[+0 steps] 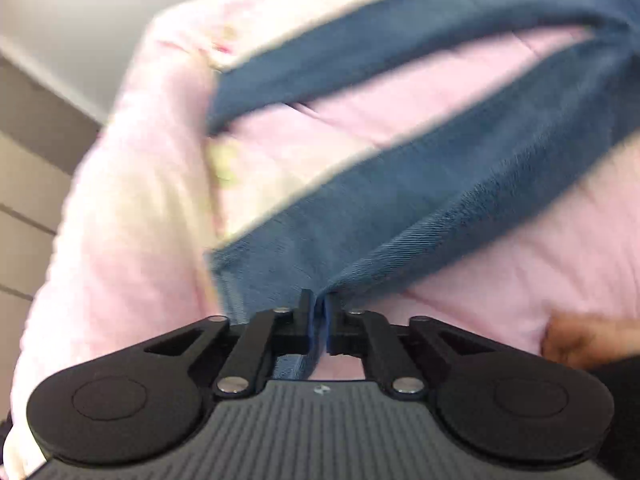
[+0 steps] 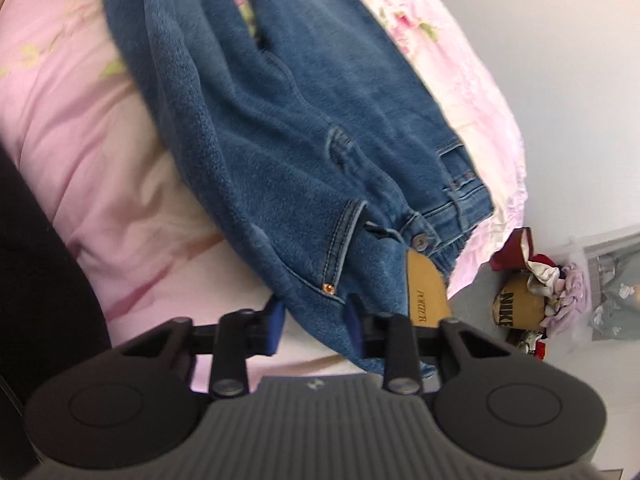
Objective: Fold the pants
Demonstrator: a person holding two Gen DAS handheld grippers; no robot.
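Note:
Blue jeans (image 2: 288, 140) with a fleecy lining lie on a pink quilt (image 2: 80, 120), waist end near me, with the button and tan leather patch (image 2: 426, 288) showing. My right gripper (image 2: 316, 312) is closed on the bunched waist edge, which fills the gap between its blue pads. In the left wrist view the two legs of the jeans (image 1: 400, 216) stretch away in a blurred V over the quilt (image 1: 140, 200). My left gripper (image 1: 319, 300) is shut on the hem of the nearer leg, lifted a little off the bed.
A hand (image 1: 588, 340) shows at the right edge of the left wrist view. Past the bed's right edge lies a floor pile of clothes with a Nike box (image 2: 516, 312). Pale drawers (image 1: 24, 184) stand left of the bed. A dark sleeve (image 2: 36, 260) fills the left.

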